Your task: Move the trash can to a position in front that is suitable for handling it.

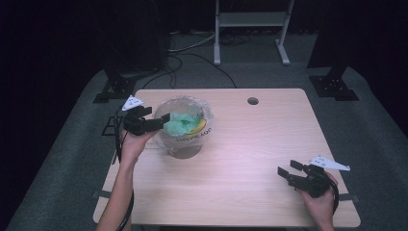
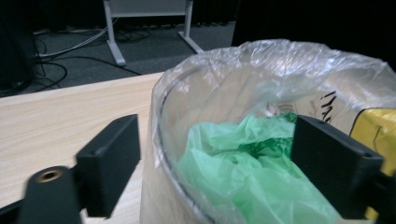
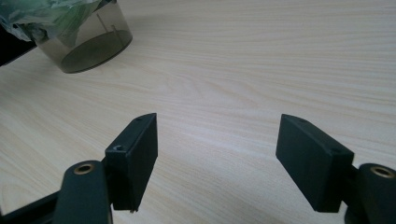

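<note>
A smoky see-through bin (image 1: 185,147) lined with a clear plastic bag (image 2: 280,70) stands on the left half of the table. A crumpled green plastic bag (image 1: 180,123) (image 2: 233,172) lies inside it, with something yellow (image 1: 201,126) (image 2: 376,126) beside it. My left gripper (image 1: 163,120) (image 2: 219,163) is open at the bin's left rim, one jaw outside the wall and one inside against the green bag. My right gripper (image 1: 287,168) (image 3: 217,158) is open over bare wood near the front right corner, holding nothing. The bin's base (image 3: 88,44) lies far off in the right gripper view.
The wooden table (image 1: 260,139) has a round cable hole (image 1: 252,101) near its back edge. A white metal stand (image 1: 250,29) and loose cables sit on the grey floor behind. Black stand feet (image 1: 337,84) flank the table's back corners.
</note>
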`<state>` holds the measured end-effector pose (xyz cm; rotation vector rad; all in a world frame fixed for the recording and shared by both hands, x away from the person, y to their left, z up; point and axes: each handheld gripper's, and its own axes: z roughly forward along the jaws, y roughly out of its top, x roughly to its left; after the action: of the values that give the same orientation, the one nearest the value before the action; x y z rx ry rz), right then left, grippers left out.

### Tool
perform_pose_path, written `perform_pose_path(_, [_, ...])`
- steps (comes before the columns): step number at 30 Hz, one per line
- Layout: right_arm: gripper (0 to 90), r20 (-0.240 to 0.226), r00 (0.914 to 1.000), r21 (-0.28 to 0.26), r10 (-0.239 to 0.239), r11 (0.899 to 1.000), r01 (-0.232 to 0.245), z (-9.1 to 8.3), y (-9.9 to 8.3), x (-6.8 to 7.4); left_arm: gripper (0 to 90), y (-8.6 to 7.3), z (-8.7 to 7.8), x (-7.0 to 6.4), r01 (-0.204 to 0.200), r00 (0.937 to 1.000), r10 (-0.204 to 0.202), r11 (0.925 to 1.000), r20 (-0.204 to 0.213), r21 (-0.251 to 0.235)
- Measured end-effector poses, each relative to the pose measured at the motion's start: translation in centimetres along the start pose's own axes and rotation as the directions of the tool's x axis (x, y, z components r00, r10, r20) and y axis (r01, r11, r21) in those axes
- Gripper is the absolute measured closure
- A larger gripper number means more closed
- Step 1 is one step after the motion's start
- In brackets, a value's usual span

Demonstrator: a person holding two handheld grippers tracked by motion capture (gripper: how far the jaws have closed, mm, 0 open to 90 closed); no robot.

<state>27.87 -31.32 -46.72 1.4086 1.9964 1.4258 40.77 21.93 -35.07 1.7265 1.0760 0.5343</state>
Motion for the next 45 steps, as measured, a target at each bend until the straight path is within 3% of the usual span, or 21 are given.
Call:
perform_pose_path(5, [28.8, -0.004, 1.0000, 0.004, 0.001, 1.000, -0.001, 0.1, 0.0, 0.1, 21.2, -0.5, 0.4, 0.4, 0.007, 1.0000, -0.007, 0.9995, 0.005, 0.031])
perform_pose_path(9, [28.8, -0.007, 1.0000, 0.005, -0.007, 1.000, 0.007, 0.2, 0.0, 0.2, 26.1, -1.0, 0.7, 0.5, 0.004, 0.9995, -0.006, 0.9989, 0.032, 0.046])
perform_pose_path(15, [28.8, -0.007, 0.9999, 0.003, -0.007, 1.000, 0.007, 0.1, 0.0, 0.3, 26.9, -1.4, 1.0, 0.5, -0.007, 0.9991, 0.003, 0.9968, 0.043, 0.080])
perform_pose_path(30, [28.8, -0.006, 1.0000, 0.008, -0.008, 1.000, 0.008, 0.2, 0.0, 0.4, 27.2, -2.2, 0.9, 0.4, -0.005, 0.9988, 0.001, 0.9964, 0.048, 0.084])
perform_pose_path(45, [28.8, -0.007, 0.9999, 0.006, -0.009, 1.000, 0.009, 0.2, 0.0, 0.3, 27.2, -2.5, 0.9, -1.2, -0.020, 0.9962, 0.013, 0.9967, 0.086, 0.078])
